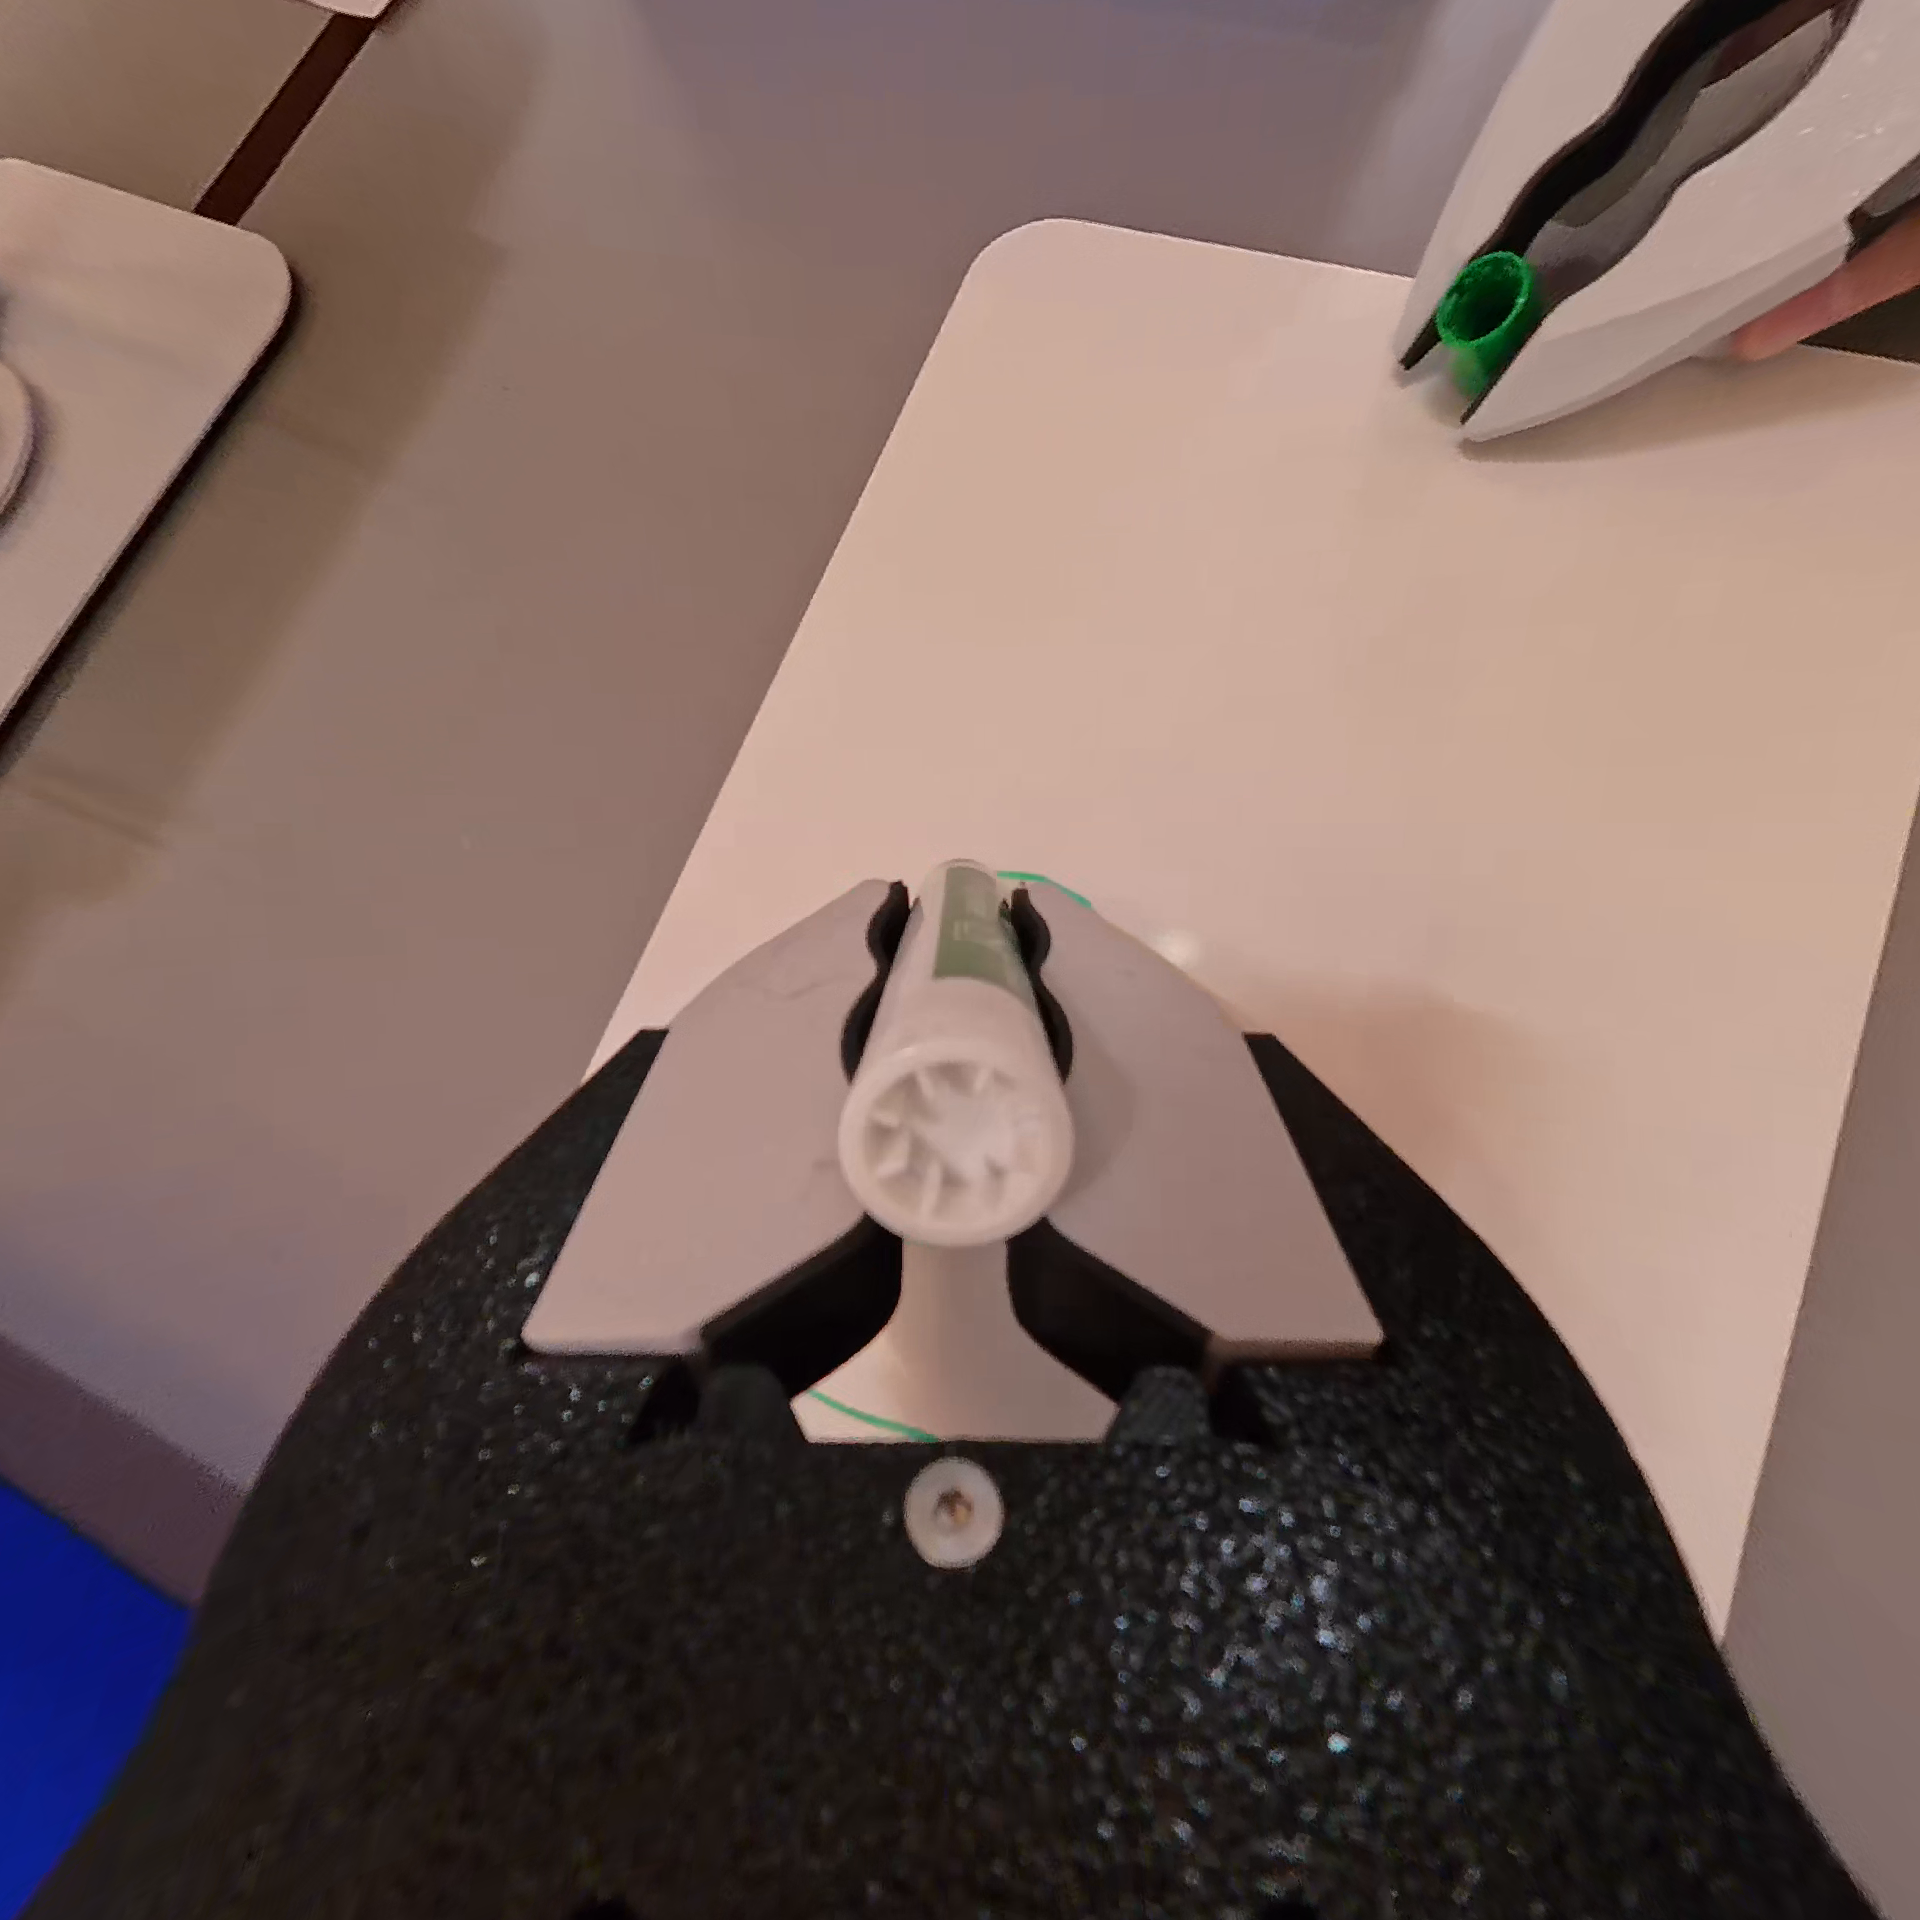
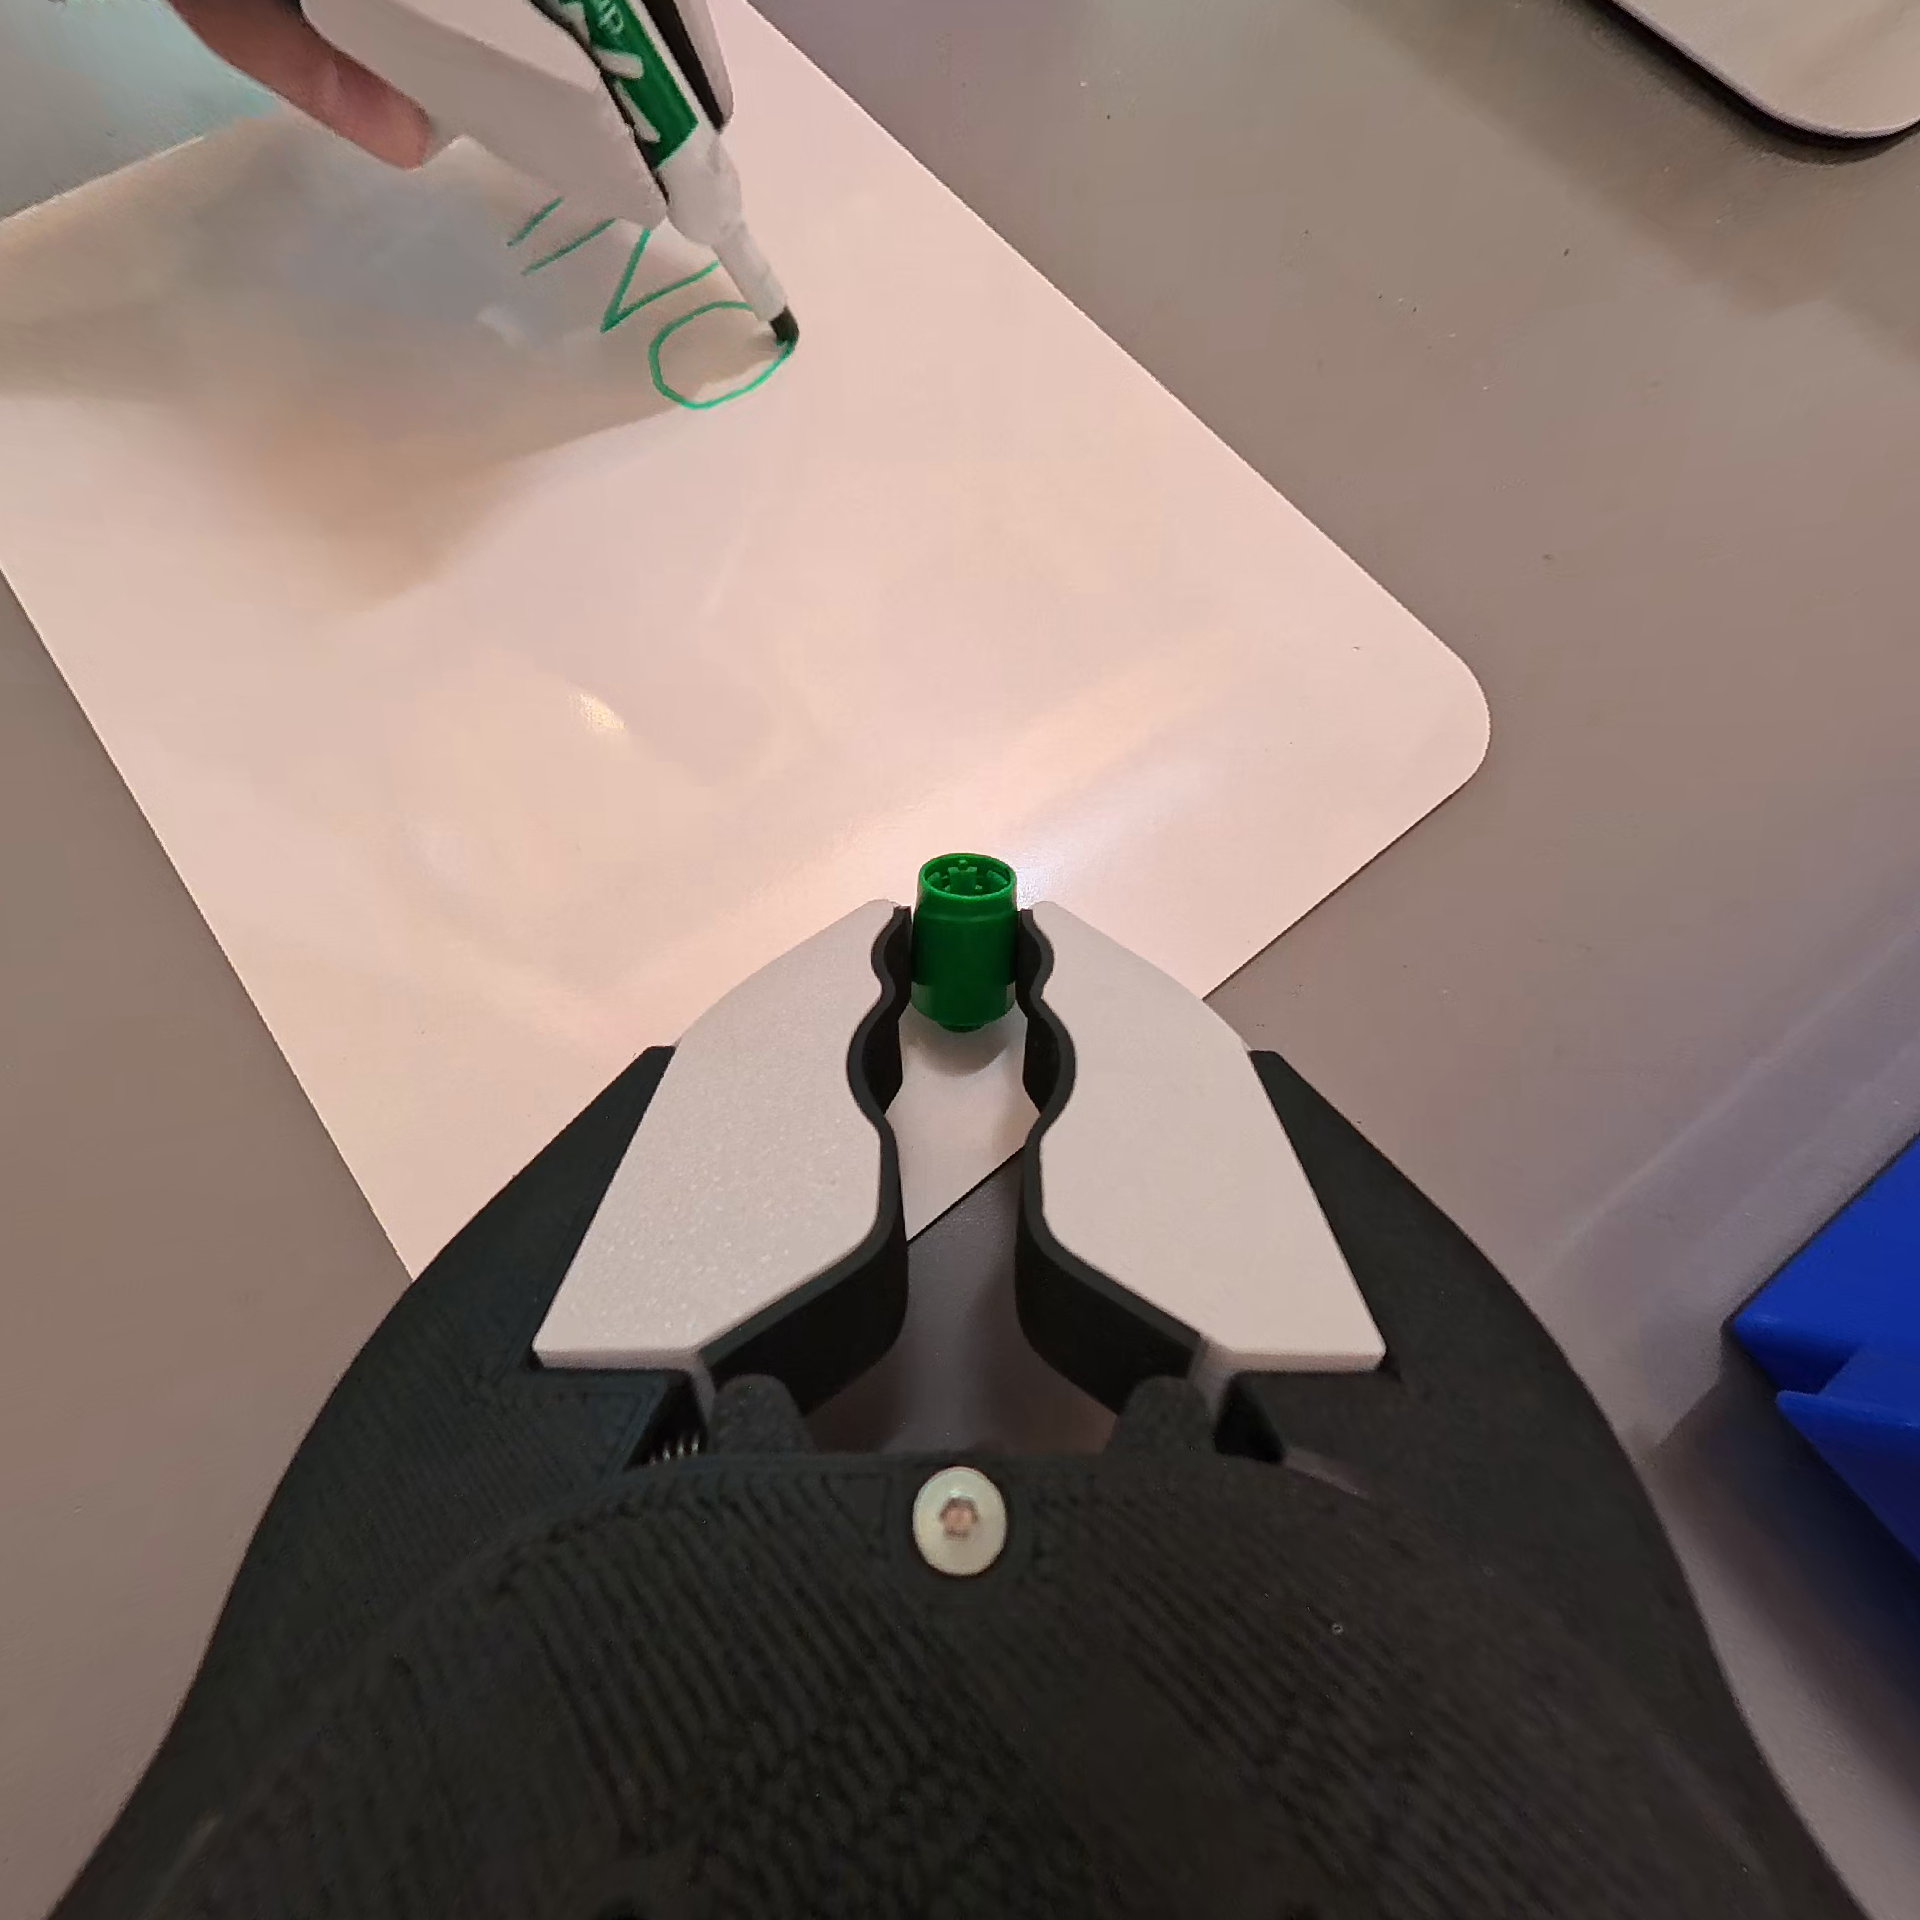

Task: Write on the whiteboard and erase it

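A white whiteboard (image 1: 1299,727) lies flat on the grey table; it also shows in the right wrist view (image 2: 727,675). My left gripper (image 1: 961,899) is shut on a white marker with a green label (image 1: 961,1039), seen from its back end. In the right wrist view that marker (image 2: 675,125) stands tilted with its tip touching the board at the end of green strokes (image 2: 665,312). My right gripper (image 2: 961,914) is shut on the green marker cap (image 2: 961,945) above the board's near corner. It also shows in the left wrist view (image 1: 1455,364), holding the cap (image 1: 1481,312).
A blue plastic object (image 2: 1839,1340) sits on the table at the right; a blue patch (image 1: 73,1714) shows at lower left. A white board-like object with a dark edge (image 1: 114,436) lies to the left. A finger (image 2: 353,94) shows behind the left gripper. Some 15 centimetres of space lies between my two pairs of fingers.
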Available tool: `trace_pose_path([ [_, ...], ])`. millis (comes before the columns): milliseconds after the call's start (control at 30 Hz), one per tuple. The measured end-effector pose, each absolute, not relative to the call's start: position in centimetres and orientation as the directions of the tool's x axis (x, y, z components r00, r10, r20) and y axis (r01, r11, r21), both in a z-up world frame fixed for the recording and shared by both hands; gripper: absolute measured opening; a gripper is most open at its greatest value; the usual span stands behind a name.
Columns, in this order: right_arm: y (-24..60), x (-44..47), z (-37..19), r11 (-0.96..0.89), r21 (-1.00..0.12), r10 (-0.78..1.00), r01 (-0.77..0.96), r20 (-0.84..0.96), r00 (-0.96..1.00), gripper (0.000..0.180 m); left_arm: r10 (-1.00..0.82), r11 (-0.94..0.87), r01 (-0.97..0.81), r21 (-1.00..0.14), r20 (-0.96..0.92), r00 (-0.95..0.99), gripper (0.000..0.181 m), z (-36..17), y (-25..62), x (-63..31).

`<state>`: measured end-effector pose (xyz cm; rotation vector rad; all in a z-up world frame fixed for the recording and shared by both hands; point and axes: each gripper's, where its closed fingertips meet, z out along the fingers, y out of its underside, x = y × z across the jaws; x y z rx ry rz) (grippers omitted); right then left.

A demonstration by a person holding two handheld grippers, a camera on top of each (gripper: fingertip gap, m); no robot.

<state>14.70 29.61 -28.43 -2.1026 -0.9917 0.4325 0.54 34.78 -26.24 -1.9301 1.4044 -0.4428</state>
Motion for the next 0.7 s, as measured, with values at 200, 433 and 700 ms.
trace_pose_path([
  [200,29.6,14.7,-28.4,-0.413,-0.755,0.767,0.510,0.014,0.641,0.019,-0.912,-0.202,-0.628,-0.752,-0.088,0.400,0.019,-25.2,34.9,0.3],
  [433,29.6,14.7,-28.4,-0.412,-0.755,0.767,0.510,0.015,0.641,0.019,-0.926,-0.175,-0.654,-0.736,-0.102,0.362,0.019,-25.4,34.4,2.0],
  [700,29.6,14.7,-28.5,-0.418,-0.754,0.767,0.508,0.007,0.641,0.019,-0.926,-0.157,-0.689,-0.708,-0.136,0.351,0.020,-25.8,34.7,2.4],
])
